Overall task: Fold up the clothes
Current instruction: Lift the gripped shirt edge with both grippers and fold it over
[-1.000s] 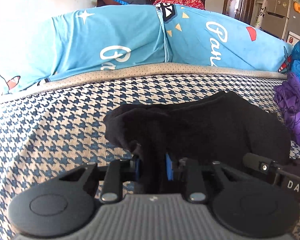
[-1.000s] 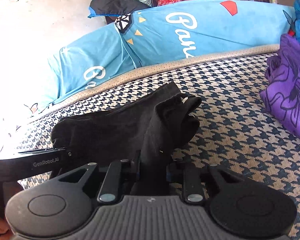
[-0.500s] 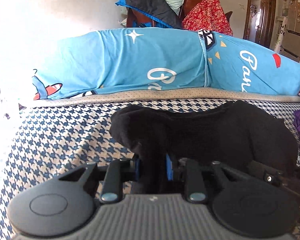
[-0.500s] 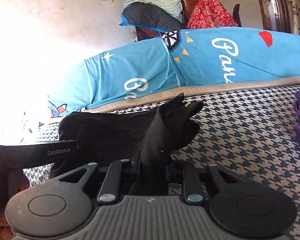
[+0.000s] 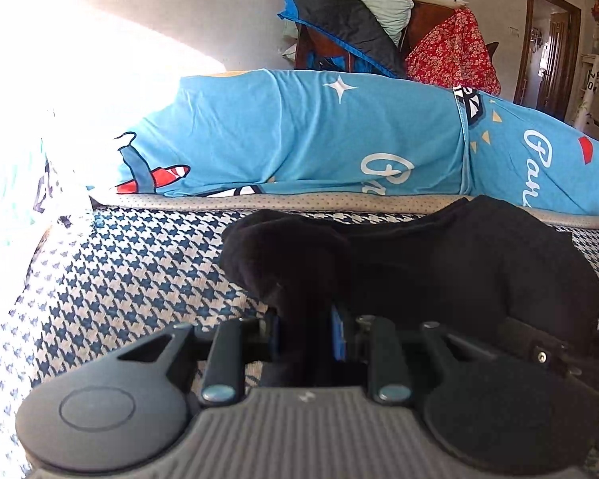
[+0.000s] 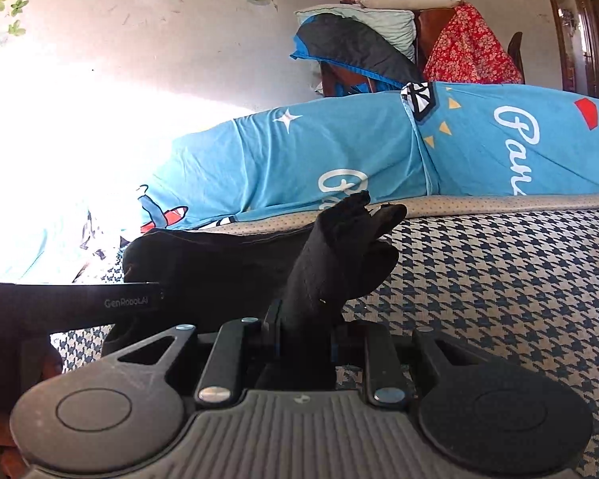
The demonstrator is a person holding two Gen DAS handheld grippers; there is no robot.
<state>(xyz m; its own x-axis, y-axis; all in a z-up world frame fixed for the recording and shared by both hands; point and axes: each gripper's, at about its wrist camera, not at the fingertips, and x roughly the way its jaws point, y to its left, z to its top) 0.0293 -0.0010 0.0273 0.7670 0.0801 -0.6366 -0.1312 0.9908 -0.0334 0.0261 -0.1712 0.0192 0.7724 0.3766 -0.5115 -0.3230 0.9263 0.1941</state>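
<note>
Black garment [image 5: 459, 263] between 2 grippers (both clamped)

Strong daylight enters from the left in both views and overexposes that side: the wall [image 5: 80, 52] and the left end of the blue bedding [image 6: 40, 235] burn out to white with no detail. The rest is evenly lit and colours read true. The black garment [image 5: 439, 263] is underexposed, its folds barely legible. Fisheye distortion bows the bed edge [image 6: 499, 201] and door frames [image 5: 555, 48]; dark vignetting clips the corners. Focus is acceptable, with slight softness toward the margins.
</note>
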